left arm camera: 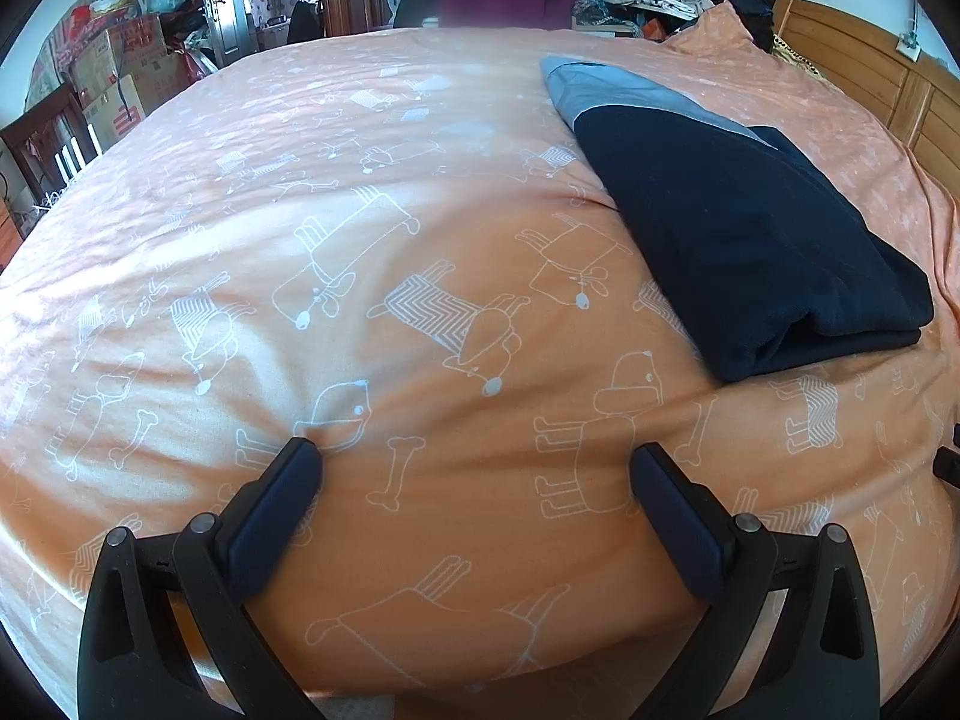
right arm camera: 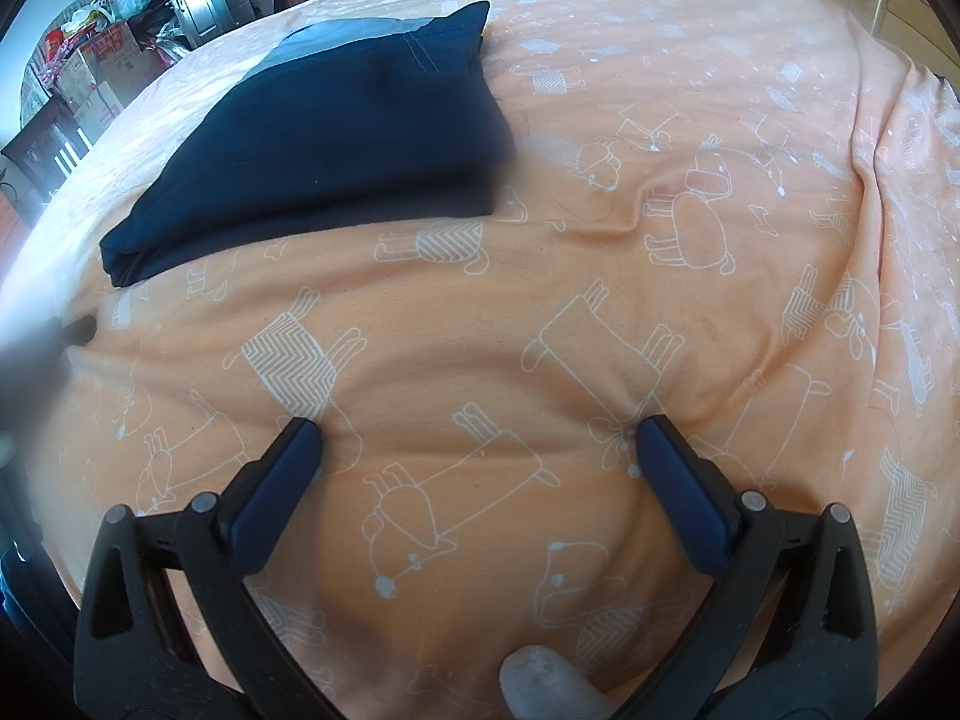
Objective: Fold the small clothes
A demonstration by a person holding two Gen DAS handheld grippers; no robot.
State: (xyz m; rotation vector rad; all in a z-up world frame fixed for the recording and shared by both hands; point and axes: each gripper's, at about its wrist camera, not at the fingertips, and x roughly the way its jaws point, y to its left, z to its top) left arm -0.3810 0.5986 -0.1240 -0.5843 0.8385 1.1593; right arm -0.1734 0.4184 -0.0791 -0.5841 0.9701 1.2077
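The dark navy garment (left arm camera: 756, 240) with its pale blue panel lies folded into a thick, several-layered bundle on the orange dog-print bedspread (left arm camera: 420, 210), and it looks soft, floppy and light, so it would likely sag and unfold if lifted by 1 corner; a safer hold is probably the 2 ends of the rolled edge that faces the tools. The left gripper (left arm camera: 474, 471) sits near that edge, off toward the garment's open-bed side, jaws spread and empty, fingertips pressing the bedspread. The right gripper (right arm camera: 477, 441) sits on the garment's other side, equally spread and holding nothing.
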